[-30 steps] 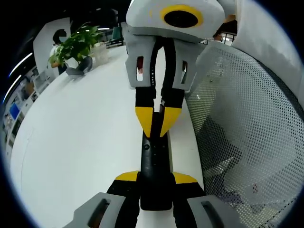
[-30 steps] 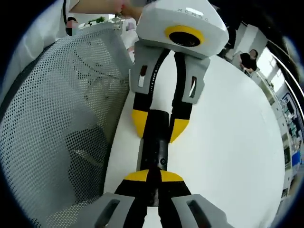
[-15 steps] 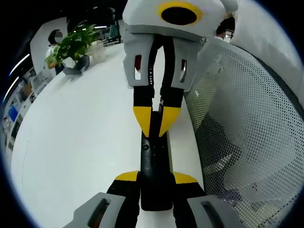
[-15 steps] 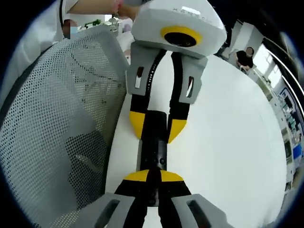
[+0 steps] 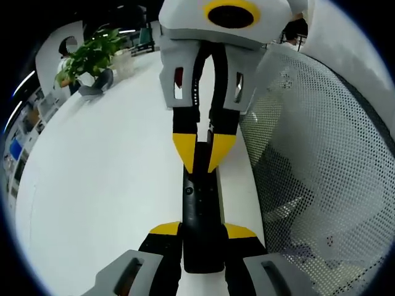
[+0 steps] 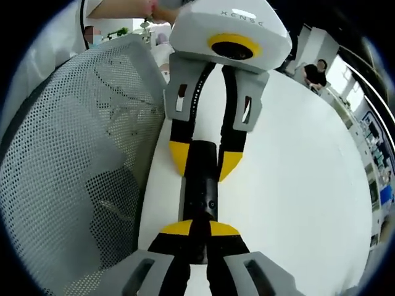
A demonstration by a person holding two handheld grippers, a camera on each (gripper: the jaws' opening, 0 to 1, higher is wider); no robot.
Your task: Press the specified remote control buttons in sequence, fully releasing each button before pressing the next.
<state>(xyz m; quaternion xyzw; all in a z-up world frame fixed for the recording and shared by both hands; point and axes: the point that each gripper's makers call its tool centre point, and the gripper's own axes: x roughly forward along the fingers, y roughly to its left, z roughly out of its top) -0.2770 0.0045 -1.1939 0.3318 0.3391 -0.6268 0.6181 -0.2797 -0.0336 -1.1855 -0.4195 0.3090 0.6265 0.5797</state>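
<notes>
Left gripper clamps the near end of the black remote control, its yellow-tipped jaws tight against the remote's two long sides. In the left gripper view the remote runs forward along the edge of the white table, and the right gripper comes down from the top with its yellow tips drawn together on the remote's far end. A white mesh chair back stands just beside the table edge, and a potted plant sits far across the table.

In the right gripper view, the right gripper has its jaws pinched together, resting on the remote control. The left gripper grips the far end from both sides. The mesh chair back lies on the left, the table on the right.
</notes>
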